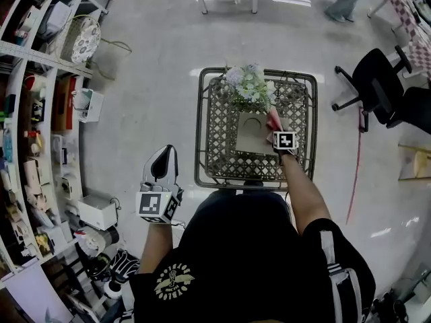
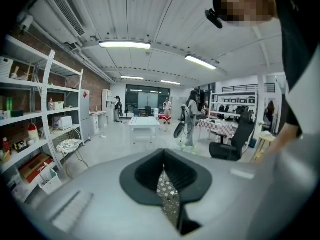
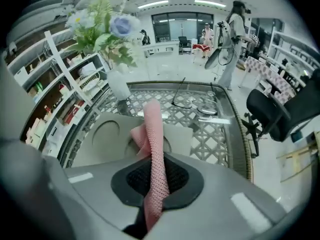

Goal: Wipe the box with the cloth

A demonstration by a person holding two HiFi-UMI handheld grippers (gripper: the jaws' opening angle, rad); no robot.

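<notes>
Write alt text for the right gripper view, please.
The fingers of the right gripper pinch a pink cloth over a flat tan box on a lattice-topped table. A vase of flowers stands behind the box.

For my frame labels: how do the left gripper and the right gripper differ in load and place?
The left gripper is shut with nothing between its jaws; the right gripper is shut on the pink cloth. The left gripper is beside the table, over the floor; the right gripper is over the box on that table. Both have their jaws together.
</notes>
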